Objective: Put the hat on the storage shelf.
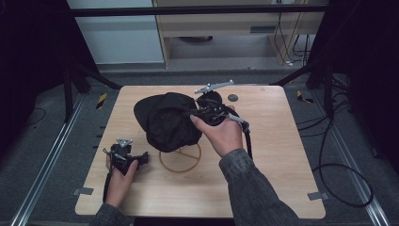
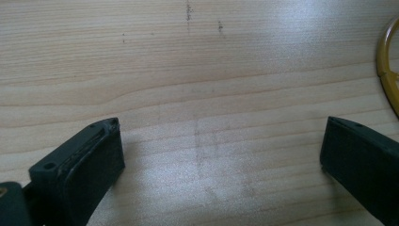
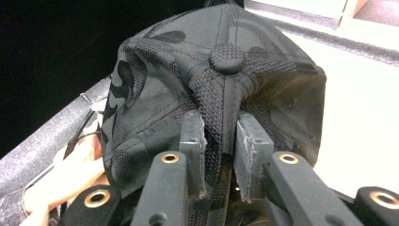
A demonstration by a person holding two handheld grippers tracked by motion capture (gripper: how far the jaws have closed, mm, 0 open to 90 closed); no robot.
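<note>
Black cap [image 1: 167, 121] up off the bench [image 1: 273, 155], crown toward the right gripper [image 1: 207, 112], brim pointing away to the far left in the high view. Directly below the cap on the bench: a thin wooden ring [image 1: 180, 158], partly hidden by the hanging fabric. Beyond the right gripper, near the far edge, a small dark round disc [image 1: 232, 98].

In the right gripper view, right gripper [image 3: 221, 141] seen close against the crown of the cap [image 3: 211, 99], jaws nearly together with a pinched fold of mesh fabric standing between them, just under the round top button [image 3: 227, 57]. Pads on either side of that fold, pressing on it; only a narrow gap, filled by cloth. Camouflage-patterned panels spreading out to both sides of the pinch. Cap therefore straight ahead of the jaws and gripped at the crown seam, carried by that pinch above the bench.

Left gripper [image 1: 126, 157] held low at the near left of the bench, well apart from the cap. In the left gripper view, left gripper [image 2: 221, 155] wide open, jaws far apart over bare wood of the bench [image 2: 197, 84], nothing between them. Edge of the wooden ring [image 2: 387, 70] just visible at the right border of that view.
</note>
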